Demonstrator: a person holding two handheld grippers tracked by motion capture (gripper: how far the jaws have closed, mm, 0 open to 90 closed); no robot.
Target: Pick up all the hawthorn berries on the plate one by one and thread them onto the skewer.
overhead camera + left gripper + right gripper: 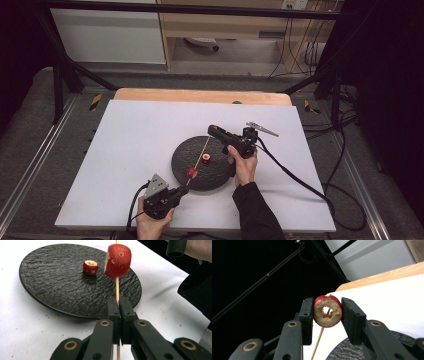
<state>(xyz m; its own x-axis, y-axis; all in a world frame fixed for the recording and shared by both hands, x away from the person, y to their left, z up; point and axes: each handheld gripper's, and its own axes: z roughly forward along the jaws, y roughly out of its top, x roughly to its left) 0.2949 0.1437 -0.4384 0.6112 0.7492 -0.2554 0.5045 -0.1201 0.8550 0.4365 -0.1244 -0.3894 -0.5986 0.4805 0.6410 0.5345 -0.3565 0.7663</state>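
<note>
A: Skewer, wooden, clenched near its lower end between the shut jaws of the left gripper; stick rises past the near rim of the black plate. In the high view the left gripper sits at the plate's near edge, w/ the skewer slanting up and away across the plate.

B: And the fruit on it?

A: One red fruit piece, cored, already threaded partway up the skewer, hanging above the plate's right half. A 2nd, smaller cored piece lies loose on the plate, just left of the skewer, not touching it.

B: Right gripper?

A: Right gripper grasps a 3rd cored fruit ring, pads pressed on both its sides, hole facing the camera. Skewer tip comes up from below and meets the ring's underside; whether it has entered the flesh can't be told. High view puts the right gripper at the plate's far edge, at the skewer's top end.

B: Surface?

A: White table cover, crumbs scattered near the plate.
</note>
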